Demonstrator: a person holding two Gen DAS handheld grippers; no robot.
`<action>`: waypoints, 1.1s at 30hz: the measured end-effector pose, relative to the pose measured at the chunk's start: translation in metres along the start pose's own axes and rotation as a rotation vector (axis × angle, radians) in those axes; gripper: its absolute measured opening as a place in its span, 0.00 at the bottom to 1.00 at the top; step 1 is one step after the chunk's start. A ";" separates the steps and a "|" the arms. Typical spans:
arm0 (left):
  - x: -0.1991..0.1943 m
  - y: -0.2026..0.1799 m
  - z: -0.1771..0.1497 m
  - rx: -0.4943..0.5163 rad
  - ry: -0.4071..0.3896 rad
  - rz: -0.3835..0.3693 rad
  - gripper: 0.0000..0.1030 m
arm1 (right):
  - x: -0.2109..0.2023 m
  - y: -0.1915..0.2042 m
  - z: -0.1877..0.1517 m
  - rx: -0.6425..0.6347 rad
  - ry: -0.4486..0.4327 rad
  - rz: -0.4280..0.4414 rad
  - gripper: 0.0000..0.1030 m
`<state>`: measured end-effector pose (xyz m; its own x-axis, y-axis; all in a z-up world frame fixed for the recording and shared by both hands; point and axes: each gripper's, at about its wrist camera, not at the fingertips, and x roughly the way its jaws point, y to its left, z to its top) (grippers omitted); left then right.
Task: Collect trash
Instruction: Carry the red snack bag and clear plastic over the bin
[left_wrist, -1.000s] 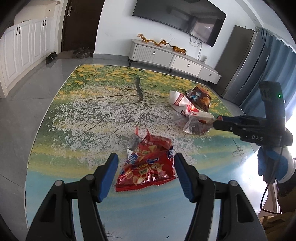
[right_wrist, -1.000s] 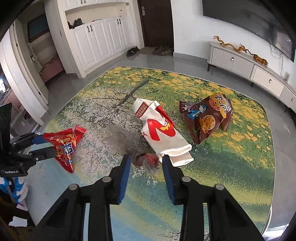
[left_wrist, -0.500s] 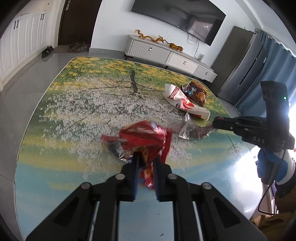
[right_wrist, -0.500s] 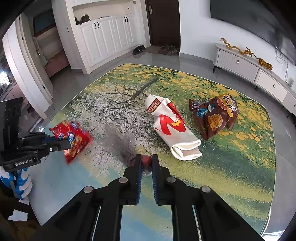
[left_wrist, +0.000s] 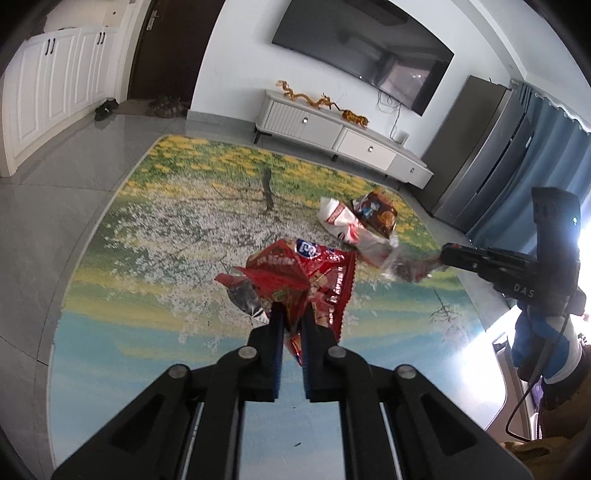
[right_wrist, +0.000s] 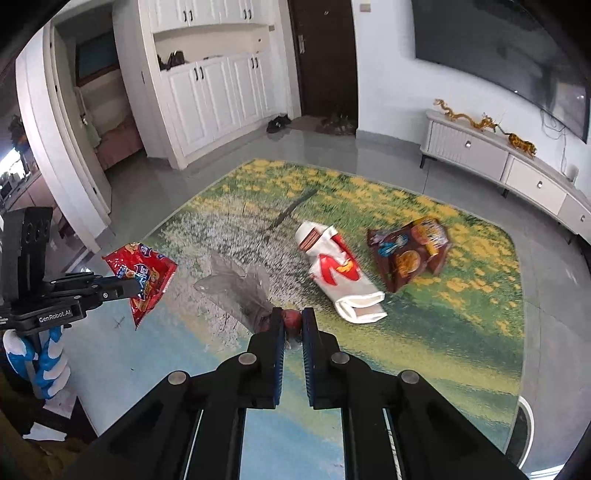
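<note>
My left gripper (left_wrist: 291, 314) is shut on a crumpled red snack bag (left_wrist: 306, 273) and holds it above the printed rug (left_wrist: 166, 221); the bag also shows in the right wrist view (right_wrist: 144, 273). My right gripper (right_wrist: 292, 319) is shut on a clear plastic bag with a red knot (right_wrist: 240, 288), lifted off the rug; the bag also shows in the left wrist view (left_wrist: 402, 264). A white and red wrapper (right_wrist: 340, 273) and a brown snack bag (right_wrist: 410, 254) lie on the rug beyond it.
A white TV cabinet (left_wrist: 340, 129) stands along the far wall under a wall TV (left_wrist: 362, 55). White cupboards (right_wrist: 210, 96) and a dark door (right_wrist: 325, 55) lie at the back. Grey tile floor (left_wrist: 55, 184) surrounds the rug.
The left gripper closed on the red bag and lifted it off the rug. The right gripper closed on the clear plastic bag and raised it. Both views have risen.
</note>
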<state>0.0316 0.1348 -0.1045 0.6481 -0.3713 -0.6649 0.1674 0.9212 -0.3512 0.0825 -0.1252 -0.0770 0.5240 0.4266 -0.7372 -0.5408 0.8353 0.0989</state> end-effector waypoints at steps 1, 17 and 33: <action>-0.004 -0.001 0.002 -0.001 -0.008 0.003 0.07 | -0.006 -0.002 0.000 0.007 -0.012 -0.004 0.09; 0.003 -0.092 0.037 0.135 -0.012 -0.056 0.07 | -0.107 -0.098 -0.040 0.215 -0.184 -0.135 0.09; 0.113 -0.291 0.050 0.390 0.162 -0.216 0.07 | -0.163 -0.234 -0.151 0.510 -0.212 -0.326 0.09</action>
<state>0.0933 -0.1700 -0.0448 0.4487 -0.5440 -0.7090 0.5719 0.7844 -0.2399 0.0244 -0.4419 -0.0811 0.7558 0.1384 -0.6401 0.0223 0.9714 0.2363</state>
